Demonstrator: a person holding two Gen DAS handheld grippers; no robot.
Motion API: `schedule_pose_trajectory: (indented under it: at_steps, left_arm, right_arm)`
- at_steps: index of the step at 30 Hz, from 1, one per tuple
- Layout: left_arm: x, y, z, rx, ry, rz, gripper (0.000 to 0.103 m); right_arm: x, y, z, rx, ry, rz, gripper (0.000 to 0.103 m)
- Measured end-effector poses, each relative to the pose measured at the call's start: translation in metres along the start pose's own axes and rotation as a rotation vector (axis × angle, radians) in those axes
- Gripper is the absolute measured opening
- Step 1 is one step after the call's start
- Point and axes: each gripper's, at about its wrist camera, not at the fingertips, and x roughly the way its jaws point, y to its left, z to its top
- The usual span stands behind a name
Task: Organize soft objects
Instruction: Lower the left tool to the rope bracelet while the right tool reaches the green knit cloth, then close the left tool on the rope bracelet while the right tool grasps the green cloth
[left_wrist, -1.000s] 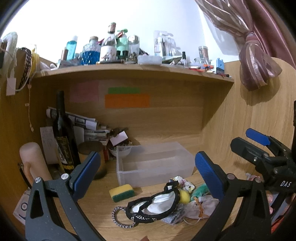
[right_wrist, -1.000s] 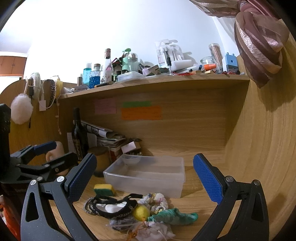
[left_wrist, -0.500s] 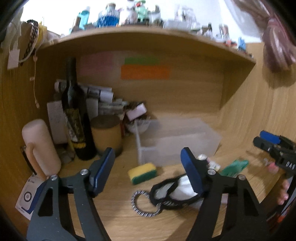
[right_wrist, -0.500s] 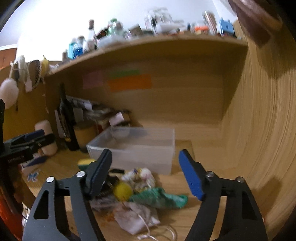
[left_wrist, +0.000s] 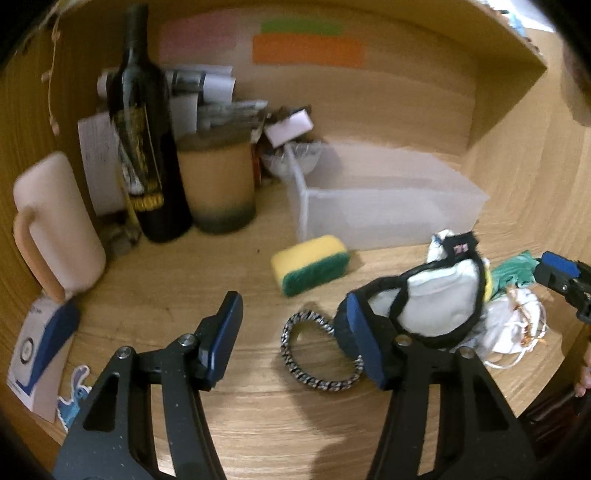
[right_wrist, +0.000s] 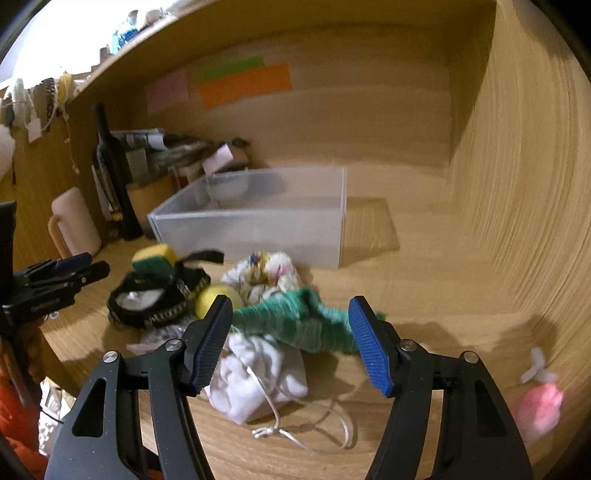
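A pile of soft things lies on the wooden desk in front of a clear plastic bin (left_wrist: 388, 206) (right_wrist: 258, 225). It holds a yellow-green sponge (left_wrist: 310, 264) (right_wrist: 153, 256), a black-and-white hair band (left_wrist: 317, 354), a black-edged white eye mask (left_wrist: 428, 306) (right_wrist: 147, 299), a green cloth (right_wrist: 295, 321) (left_wrist: 515, 269), a white drawstring pouch (right_wrist: 258, 373), a patterned cloth (right_wrist: 266, 273) and a yellow ball (right_wrist: 210, 295). My left gripper (left_wrist: 295, 332) is open above the hair band. My right gripper (right_wrist: 290, 336) is open over the green cloth and pouch.
A dark wine bottle (left_wrist: 144, 122), a tan cup (left_wrist: 218, 188), a pink mug (left_wrist: 55, 221) and rolled papers (left_wrist: 199, 85) stand at the back left. A small box (left_wrist: 40, 354) lies at the left edge. A pink fluffy thing (right_wrist: 539, 406) lies at the right wall.
Both grippers have moved forward and down toward the pile and tilted downward, so the upper shelf has left view. Their jaws have narrowed somewhat. Nothing has been picked up.
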Motion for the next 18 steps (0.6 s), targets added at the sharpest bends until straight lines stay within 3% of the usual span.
schedule_pose_trajectory:
  at_steps: [3,14,18]
  left_arm:
    - [0.006,0.007,-0.005,-0.013,0.034,0.006,0.055]
    - [0.028,0.012,-0.013,0.014,0.146,-0.012,0.026]
    - [0.031,0.009,-0.013,0.041,0.151,0.002,0.019]
  right_arm:
    - [0.007,-0.005,-0.004,0.016,0.024,0.002,0.062]
    - [0.02,-0.008,-0.002,0.029,0.045,-0.002,0.062]
    - [0.025,-0.011,0.001,0.041,0.057,-0.001,0.074]
